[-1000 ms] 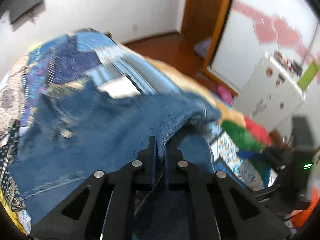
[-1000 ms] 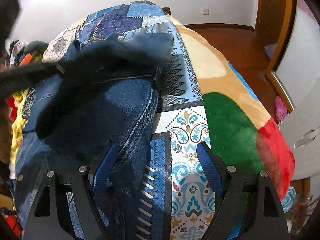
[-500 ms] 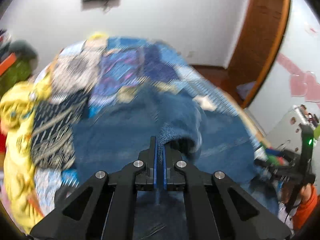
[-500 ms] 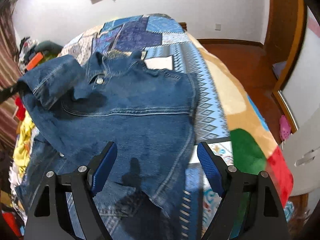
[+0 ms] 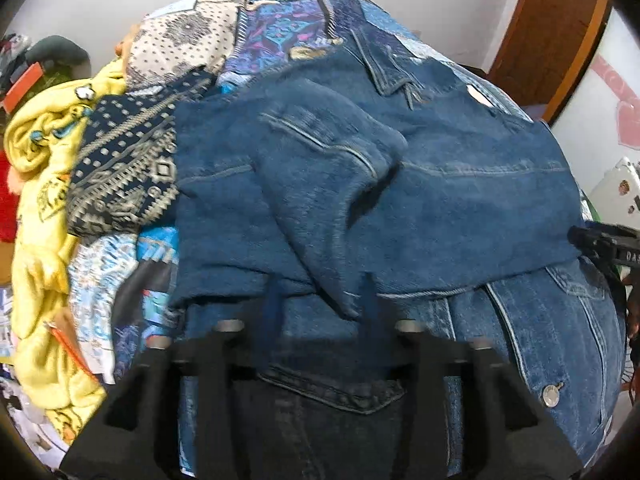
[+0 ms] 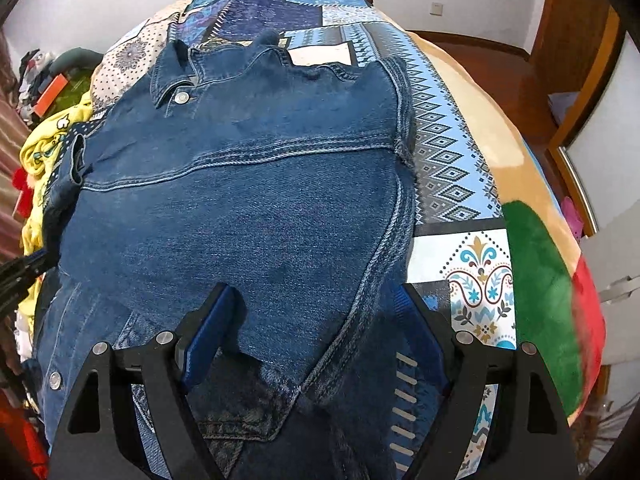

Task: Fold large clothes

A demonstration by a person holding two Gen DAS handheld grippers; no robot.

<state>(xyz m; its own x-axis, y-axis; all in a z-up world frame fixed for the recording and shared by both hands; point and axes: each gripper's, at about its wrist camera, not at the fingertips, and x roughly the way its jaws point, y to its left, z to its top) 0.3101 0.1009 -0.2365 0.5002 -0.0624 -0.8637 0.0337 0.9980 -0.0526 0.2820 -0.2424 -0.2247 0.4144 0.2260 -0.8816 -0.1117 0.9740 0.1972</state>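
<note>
The jacket (image 6: 248, 208) is spread on the bed (image 6: 452, 148), one sleeve (image 5: 320, 184) folded across it. Both the left gripper (image 5: 320, 300) and right gripper (image 6: 316, 312) are held with jaws released, above the denim.

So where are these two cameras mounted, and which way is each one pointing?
Left wrist: rides on the left gripper, looking forward over its open fingers at the denim jacket, with yellow clothes to the side.
Right wrist: rides on the right gripper, looking down its open fingers across the same jacket on the patterned bedspread.
Shared: both show the jacket and bedspread; the other gripper shows at each view's edge.
</note>
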